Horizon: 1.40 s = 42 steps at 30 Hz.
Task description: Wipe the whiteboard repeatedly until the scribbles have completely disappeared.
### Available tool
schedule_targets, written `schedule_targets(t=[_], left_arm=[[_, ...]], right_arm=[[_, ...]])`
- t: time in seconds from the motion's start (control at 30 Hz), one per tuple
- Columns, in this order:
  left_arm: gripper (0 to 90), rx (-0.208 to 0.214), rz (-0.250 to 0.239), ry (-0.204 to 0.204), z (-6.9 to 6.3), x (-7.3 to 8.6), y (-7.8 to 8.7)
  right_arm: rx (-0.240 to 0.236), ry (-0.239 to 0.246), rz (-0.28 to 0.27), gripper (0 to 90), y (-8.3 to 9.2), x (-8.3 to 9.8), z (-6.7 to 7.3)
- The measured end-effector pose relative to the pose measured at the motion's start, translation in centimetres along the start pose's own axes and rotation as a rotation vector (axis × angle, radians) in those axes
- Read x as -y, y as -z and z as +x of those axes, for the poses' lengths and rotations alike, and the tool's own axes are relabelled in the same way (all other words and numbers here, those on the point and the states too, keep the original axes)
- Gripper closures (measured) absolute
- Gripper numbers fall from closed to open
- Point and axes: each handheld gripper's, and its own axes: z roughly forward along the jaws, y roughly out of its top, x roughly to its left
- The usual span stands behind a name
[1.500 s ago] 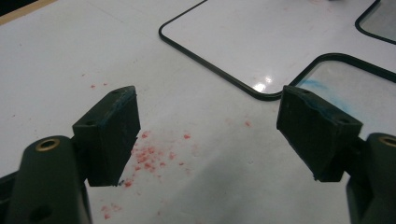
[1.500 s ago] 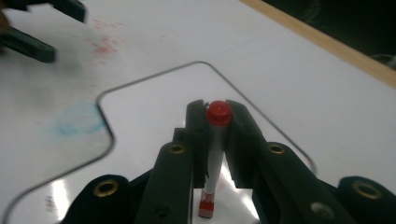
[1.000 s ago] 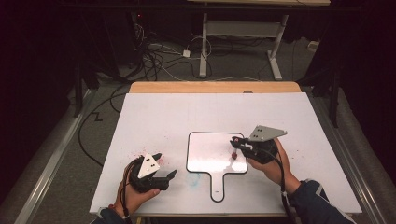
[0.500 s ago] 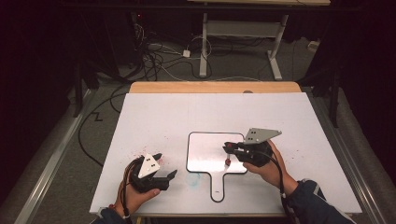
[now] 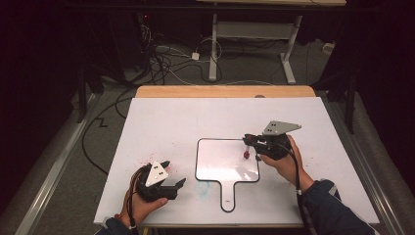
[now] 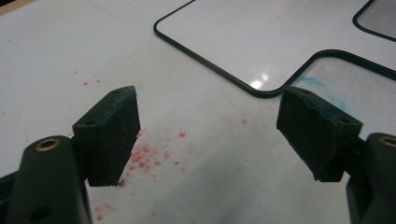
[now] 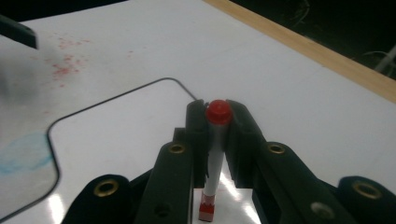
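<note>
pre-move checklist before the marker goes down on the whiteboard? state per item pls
1. Right claw shut on the marker: ok.
2. Marker upright between the pads, red end up: ok.
3. Marker tip over the whiteboard, near its right edge: ok.
4. Tip uncapped and ready to write: cannot tell.
5. Left claw open, holding nothing, resting off the board's left side: ok.
6. White table cover clean: not ok, red specks lie near the left claw, and a blue smear by the board's handle.
</note>
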Motion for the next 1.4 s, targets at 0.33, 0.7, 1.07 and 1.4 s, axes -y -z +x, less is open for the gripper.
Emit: schedule_targets(t=[0.33,0.7,1.07,1.4], left_arm=[[20.7,0.002,0.001,-0.006,-0.1,0.0,0.0],[20.7,0.004,-0.001,-0.006,0.0,0.0,0.0],[20.7,0.006,0.004,-0.015,-0.1,0.0,-0.1],[20.7,0.007,0.004,-0.021,-0.1,0.0,0.0]], right_arm=[[-0.046,0.051,0.006,81.6,-0.5,-0.5,2.2],[0.083,0.010,-0.009,81.6,-1.2,-0.4,-1.3],[-0.007,0.069,0.024,81.6,-2.0,-1.5,0.8],[0.154,0.026,0.015,81.6,-2.8,-1.3,-3.0]])
